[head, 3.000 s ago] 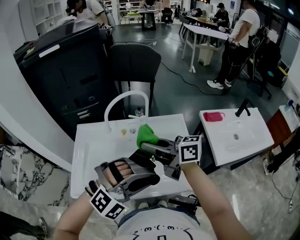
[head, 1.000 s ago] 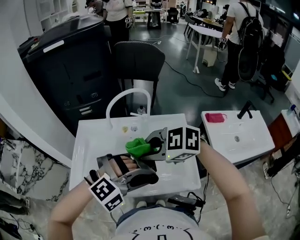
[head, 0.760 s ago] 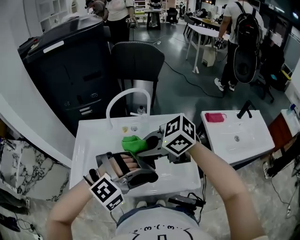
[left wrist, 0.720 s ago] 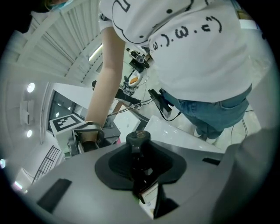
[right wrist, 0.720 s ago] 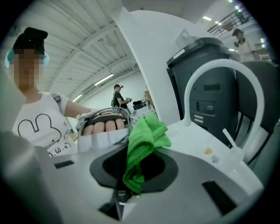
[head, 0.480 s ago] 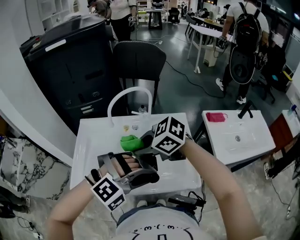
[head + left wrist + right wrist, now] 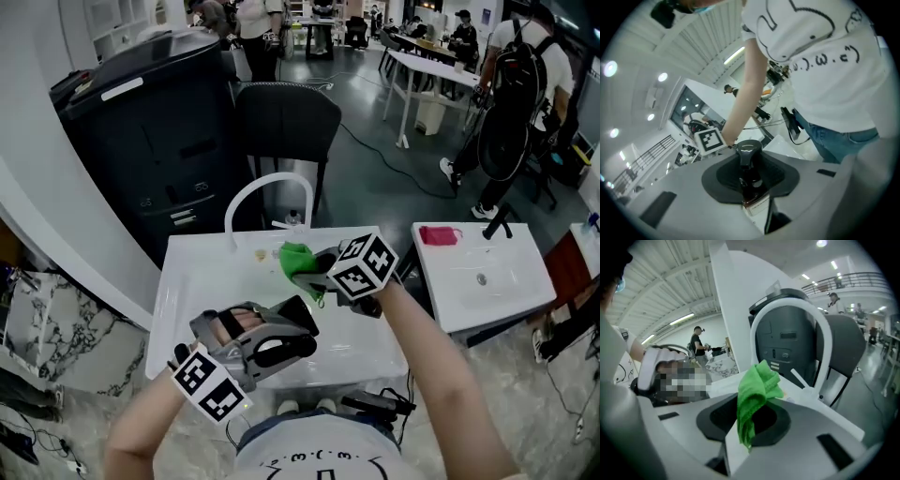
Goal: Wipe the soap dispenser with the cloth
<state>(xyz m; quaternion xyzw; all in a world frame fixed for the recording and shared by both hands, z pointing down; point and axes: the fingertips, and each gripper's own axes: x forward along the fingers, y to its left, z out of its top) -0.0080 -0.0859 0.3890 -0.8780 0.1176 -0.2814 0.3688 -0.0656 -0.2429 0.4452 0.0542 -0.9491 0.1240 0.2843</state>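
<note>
Left gripper [image 7: 751,178] clamped on soap dispenser [image 7: 749,151] | bottle shows only in left gripper view, hidden in head view | right gripper [image 7: 317,270] pinching green cloth [image 7: 298,258] over white sink [image 7: 187,291]

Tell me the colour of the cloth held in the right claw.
Bright green. The cloth shows best in the right gripper view.
</note>
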